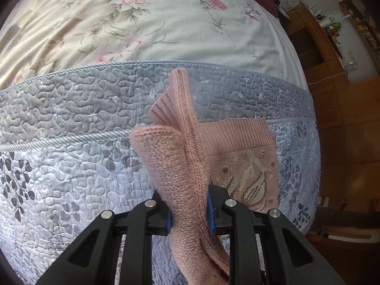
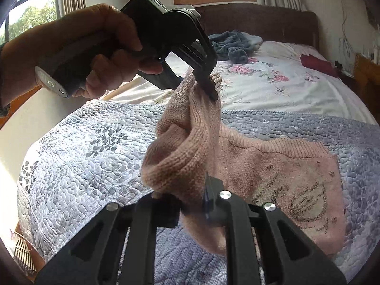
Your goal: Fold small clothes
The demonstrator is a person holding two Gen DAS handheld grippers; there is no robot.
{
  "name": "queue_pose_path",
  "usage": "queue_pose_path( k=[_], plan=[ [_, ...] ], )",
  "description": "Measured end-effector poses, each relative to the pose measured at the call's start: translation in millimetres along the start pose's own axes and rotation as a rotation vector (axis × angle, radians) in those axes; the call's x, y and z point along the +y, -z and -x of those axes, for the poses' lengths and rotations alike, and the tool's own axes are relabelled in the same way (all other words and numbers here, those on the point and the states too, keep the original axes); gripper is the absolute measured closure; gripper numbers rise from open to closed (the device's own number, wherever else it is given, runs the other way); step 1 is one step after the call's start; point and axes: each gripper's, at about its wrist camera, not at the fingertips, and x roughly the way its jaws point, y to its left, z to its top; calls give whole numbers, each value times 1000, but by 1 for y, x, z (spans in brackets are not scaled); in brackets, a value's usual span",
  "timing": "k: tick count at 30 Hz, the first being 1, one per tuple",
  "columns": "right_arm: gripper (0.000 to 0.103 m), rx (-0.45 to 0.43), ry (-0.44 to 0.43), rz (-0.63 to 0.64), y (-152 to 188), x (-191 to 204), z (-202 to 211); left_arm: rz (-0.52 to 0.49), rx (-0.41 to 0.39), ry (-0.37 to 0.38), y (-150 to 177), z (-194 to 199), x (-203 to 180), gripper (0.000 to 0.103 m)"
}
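A small pink knitted sweater point(image 1: 175, 161) with a cream pattern lies partly flat on the blue quilted bedspread point(image 1: 71, 142). My left gripper point(image 1: 190, 211) is shut on a lifted, bunched side of it. In the right wrist view the flat body of the sweater point(image 2: 273, 166) rests to the right, and my right gripper point(image 2: 192, 201) is shut on the raised fold near the camera. Farther up, a hand point(image 2: 95, 47) holds the left gripper point(image 2: 212, 90), which pinches the other end of the same raised edge. The fold hangs between both grippers above the quilt.
A floral sheet point(image 1: 118, 23) covers the bed beyond the quilt. A blue towel heap point(image 2: 232, 45) and a dark red cloth point(image 2: 315, 64) lie near the headboard point(image 2: 261, 21). Wooden cabinets point(image 1: 315, 47) stand right of the bed.
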Motion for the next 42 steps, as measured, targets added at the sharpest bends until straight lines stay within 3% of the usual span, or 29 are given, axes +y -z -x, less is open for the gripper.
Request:
queue_pose_path(
  k=[14, 42],
  plan=[
    [90, -19, 0, -96, 4, -53, 28, -71, 38, -119, -15, -23, -84, 81],
    [91, 20, -20, -288, 30, -131, 47, -115, 94, -325, -22, -99, -173, 81]
  ],
)
